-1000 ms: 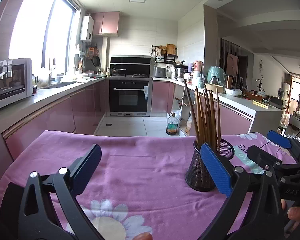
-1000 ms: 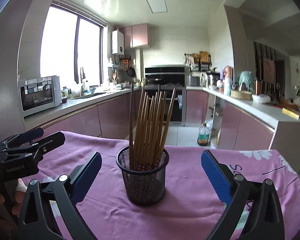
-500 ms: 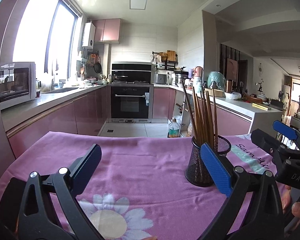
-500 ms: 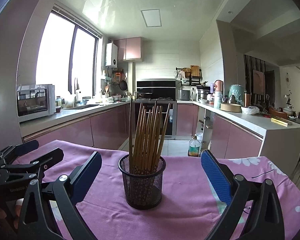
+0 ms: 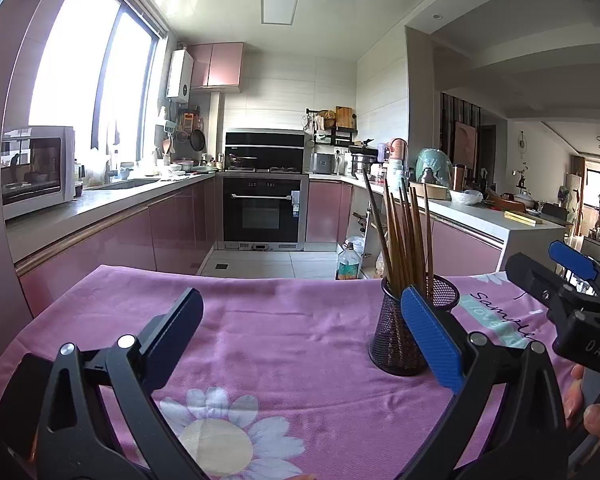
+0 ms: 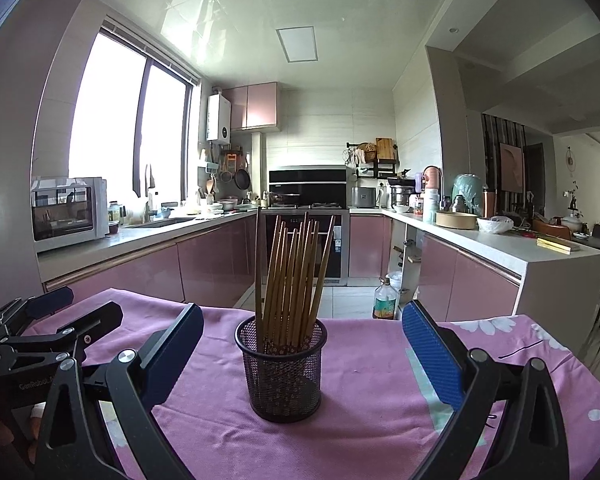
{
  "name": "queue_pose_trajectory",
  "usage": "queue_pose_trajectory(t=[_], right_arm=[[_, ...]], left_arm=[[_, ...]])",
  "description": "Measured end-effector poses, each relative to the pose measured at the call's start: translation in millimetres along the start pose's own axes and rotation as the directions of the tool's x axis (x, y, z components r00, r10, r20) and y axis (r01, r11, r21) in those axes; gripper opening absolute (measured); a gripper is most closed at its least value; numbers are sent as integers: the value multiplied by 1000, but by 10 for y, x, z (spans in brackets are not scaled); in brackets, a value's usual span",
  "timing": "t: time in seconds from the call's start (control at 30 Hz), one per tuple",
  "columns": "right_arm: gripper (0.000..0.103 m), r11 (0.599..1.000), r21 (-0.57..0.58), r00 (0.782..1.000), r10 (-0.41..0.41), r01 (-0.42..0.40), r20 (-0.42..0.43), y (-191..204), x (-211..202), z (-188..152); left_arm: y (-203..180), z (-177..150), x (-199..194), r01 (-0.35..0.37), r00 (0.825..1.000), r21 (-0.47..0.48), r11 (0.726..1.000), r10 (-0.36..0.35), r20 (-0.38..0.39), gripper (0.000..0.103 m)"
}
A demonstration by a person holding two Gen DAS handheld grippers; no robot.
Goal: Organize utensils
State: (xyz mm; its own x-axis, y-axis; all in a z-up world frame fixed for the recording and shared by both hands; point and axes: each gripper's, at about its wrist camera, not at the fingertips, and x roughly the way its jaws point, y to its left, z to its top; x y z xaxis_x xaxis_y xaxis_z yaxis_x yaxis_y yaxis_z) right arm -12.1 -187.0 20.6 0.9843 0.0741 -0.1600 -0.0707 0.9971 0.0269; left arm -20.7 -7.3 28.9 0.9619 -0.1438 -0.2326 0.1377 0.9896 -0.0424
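A black mesh cup (image 6: pixel 281 376) stands upright on the pink flowered tablecloth (image 6: pixel 372 420). It holds several brown chopsticks (image 6: pixel 296 276) standing on end. My right gripper (image 6: pixel 300 348) is open and empty, its jaws spread either side of the cup but nearer than it. In the left wrist view the cup (image 5: pixel 396 340) and chopsticks (image 5: pixel 404 240) stand to the right, partly behind my right fingertip (image 5: pixel 428 336). My left gripper (image 5: pixel 300 336) is open and empty over the cloth (image 5: pixel 280 320). The right gripper shows at the right edge of that view (image 5: pixel 568 280).
The table's far edge drops to a tiled kitchen floor (image 5: pixel 268 260). Pink cabinets with a counter (image 5: pixel 112 200) run along the left, an oven (image 5: pixel 262 208) stands at the back, a cluttered counter (image 6: pixel 500 240) is on the right. A plastic bottle (image 6: pixel 385 300) stands on the floor.
Both grippers have drawn back and tilted upward; the cup sits lower and slightly farther in both views. Both stay open and empty. The cup has not moved.
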Motion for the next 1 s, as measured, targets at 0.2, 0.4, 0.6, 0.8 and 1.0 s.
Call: queue_pose_trajectory(t=[0.2, 0.4, 0.6, 0.8, 1.0], right_arm=[[96, 1000, 13, 1000, -1, 1, 0, -32, -8, 6], [96, 1000, 13, 1000, -3, 2, 8, -41, -37, 25], [96, 1000, 23, 1000, 0, 0, 7, -57, -22, 23], [96, 1000, 24, 1000, 3, -3, 6, -68, -19, 30], [96, 1000, 26, 1000, 3, -3, 8, -65, -12, 37]], left_arm=[[1, -8, -9, 1, 1000, 2, 1000, -1, 1, 97], [-10, -17, -17, 4, 1000, 3, 1000, -4, 2, 97], [-23, -16, -27, 2, 1000, 1, 1000, -2, 6, 97], [-29, -16, -29, 1, 1000, 1, 1000, -1, 7, 97], [-30, -16, -28, 3, 1000, 1, 1000, -3, 7, 97]])
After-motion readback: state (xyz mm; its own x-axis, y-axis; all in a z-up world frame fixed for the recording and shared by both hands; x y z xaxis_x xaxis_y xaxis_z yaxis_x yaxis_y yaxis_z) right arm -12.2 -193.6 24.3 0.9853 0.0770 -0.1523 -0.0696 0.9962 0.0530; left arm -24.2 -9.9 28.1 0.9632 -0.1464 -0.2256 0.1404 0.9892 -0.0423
